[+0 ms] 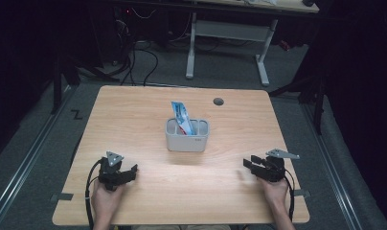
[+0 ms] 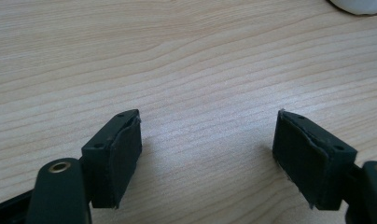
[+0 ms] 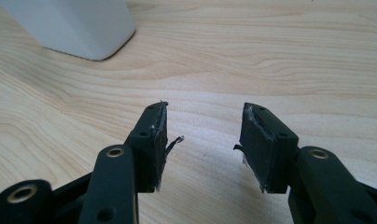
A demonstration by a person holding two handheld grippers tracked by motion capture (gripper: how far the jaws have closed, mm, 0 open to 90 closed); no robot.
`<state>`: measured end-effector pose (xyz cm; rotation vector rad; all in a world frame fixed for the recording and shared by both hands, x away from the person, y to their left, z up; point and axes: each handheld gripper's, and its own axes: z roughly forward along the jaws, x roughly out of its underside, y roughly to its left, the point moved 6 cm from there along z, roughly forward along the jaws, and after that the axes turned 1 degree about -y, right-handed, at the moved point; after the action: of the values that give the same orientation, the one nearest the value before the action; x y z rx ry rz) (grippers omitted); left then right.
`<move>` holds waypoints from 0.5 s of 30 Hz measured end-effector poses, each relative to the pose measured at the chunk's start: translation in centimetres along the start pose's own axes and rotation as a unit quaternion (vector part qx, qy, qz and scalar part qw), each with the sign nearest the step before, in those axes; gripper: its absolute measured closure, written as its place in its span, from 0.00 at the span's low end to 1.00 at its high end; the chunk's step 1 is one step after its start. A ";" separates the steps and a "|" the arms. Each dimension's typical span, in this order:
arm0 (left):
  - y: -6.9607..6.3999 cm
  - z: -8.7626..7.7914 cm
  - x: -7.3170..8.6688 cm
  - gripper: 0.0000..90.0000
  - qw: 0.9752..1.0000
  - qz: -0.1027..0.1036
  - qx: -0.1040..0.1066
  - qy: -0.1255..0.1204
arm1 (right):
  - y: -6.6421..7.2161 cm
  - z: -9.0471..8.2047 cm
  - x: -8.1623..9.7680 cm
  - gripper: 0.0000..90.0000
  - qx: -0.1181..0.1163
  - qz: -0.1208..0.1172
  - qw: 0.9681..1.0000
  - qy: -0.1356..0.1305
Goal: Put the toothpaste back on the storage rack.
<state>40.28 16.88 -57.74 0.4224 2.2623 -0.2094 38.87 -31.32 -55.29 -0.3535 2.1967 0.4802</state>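
Resting near the front edge of the bench, the left gripper sits by the front left corner, held in the person's left hand, with its fingers spread wide apart and nothing between them; in the left gripper view only bare wood grain lies in the gap. Toward the front right corner, the right gripper is held in the person's right hand, low over the bench, and its fingers stand partly apart, again with nothing clamped; a frayed scrap of pad lining curls off each inner face in the right gripper view. Both grippers point inward toward the middle of the bench and lie well apart from each other. Farther back, about the centre of the bench, stands a white compartment holder, upright, clear of both grippers. A blue, white and red packet stands tilted in one of its compartments, its top leaning toward the back left. Beyond it, near the back edge and slightly right of centre, a dark round cable hole marks the bench.
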 end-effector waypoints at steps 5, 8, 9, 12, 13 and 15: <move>0.0 0.0 0.0 0.27 1.000 0.000 0.000 0.000 | 0.0 0.4 0.5 0.57 0.007 -0.005 1.000 0.008; 0.0 0.0 0.0 0.27 1.000 0.000 0.000 0.000 | 0.1 0.6 0.7 0.57 0.012 -0.007 1.000 0.012; 0.0 0.0 0.0 0.27 1.000 0.000 0.000 0.000 | 0.0 0.7 0.7 0.57 0.013 -0.009 1.000 0.012; 0.0 0.0 0.0 0.27 1.000 0.000 0.000 0.000 | 0.0 1.0 1.0 0.57 0.018 -0.013 1.000 0.015; 0.0 0.0 0.0 0.27 1.000 0.000 0.000 0.000 | 0.1 1.0 1.0 0.57 0.018 -0.011 1.000 0.018; 0.0 0.0 0.0 0.27 1.000 0.000 0.000 0.000 | 0.1 1.1 1.0 0.57 0.020 -0.017 1.000 0.016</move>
<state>40.28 16.88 -57.74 0.4222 2.2624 -0.2091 38.94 -30.83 -56.65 -0.3774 2.2242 0.4144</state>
